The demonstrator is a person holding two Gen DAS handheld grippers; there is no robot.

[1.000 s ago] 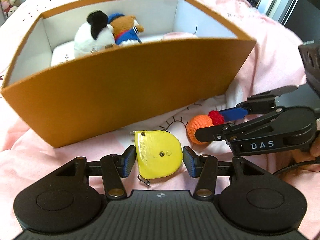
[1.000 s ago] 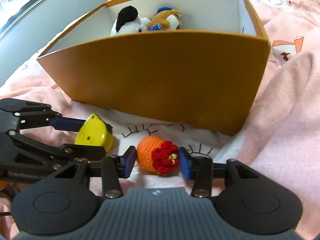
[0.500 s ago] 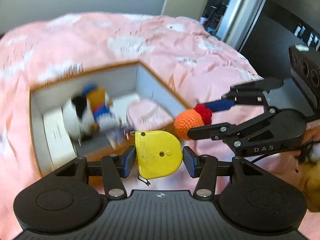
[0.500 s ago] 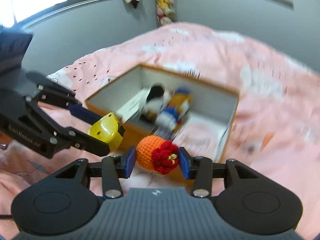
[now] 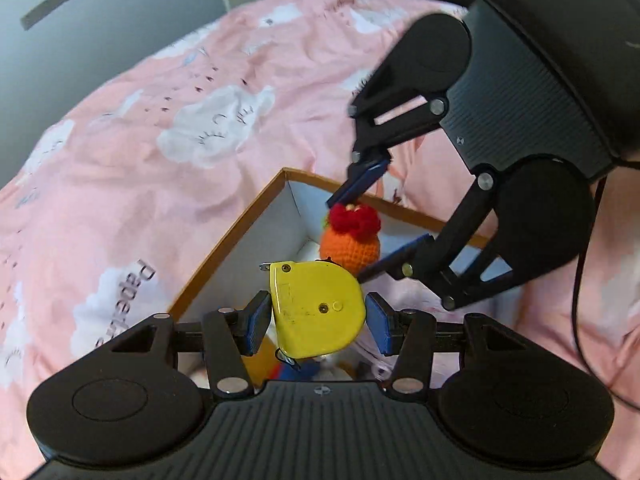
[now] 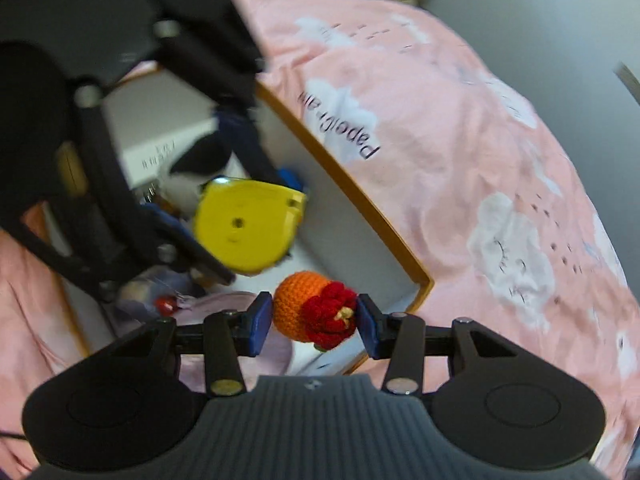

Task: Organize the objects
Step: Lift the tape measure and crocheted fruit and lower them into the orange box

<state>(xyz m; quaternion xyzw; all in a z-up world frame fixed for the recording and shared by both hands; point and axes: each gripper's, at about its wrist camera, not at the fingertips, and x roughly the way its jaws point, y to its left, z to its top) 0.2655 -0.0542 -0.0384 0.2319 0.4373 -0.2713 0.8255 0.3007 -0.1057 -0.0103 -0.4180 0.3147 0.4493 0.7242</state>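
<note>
**Both tools loaded, held over the open box**

Left tool (image 5: pixel 318 322): blue pads closed against the flat sides of a yellow D-shaped plastic tape measure (image 5: pixel 316 310). Right tool (image 6: pixel 314 322): closed on an orange crocheted ball with a red yarn flower (image 6: pixel 314 312). Both items hang above the interior of the orange-rimmed, white-lined cardboard box (image 5: pixel 240 232), which sits on a pink bed cover with white clouds (image 5: pixel 160 140).

Left wrist view only: the right tool (image 5: pixel 372 216) seen from outside, pads clamped top and bottom on the crocheted ball (image 5: pixel 350 242), just beyond the tape measure. Right wrist view only: box contents. A black-and-white plush toy (image 6: pixel 200 164) lies beside a white leaflet (image 6: pixel 160 156), with a pale pink fabric item (image 6: pixel 236 304) under the ball; the left tool (image 6: pixel 224 216) carries the tape measure (image 6: pixel 248 228) sideways.

Hard to read: right wrist view is motion-blurred, and small bits by the pink fabric cannot be identified. Box floor in the left view is mostly blocked by the tool body.

Change over the last second: both items were gripped down on the bed cover in front of the box wall; now they are raised and over the opening.
</note>
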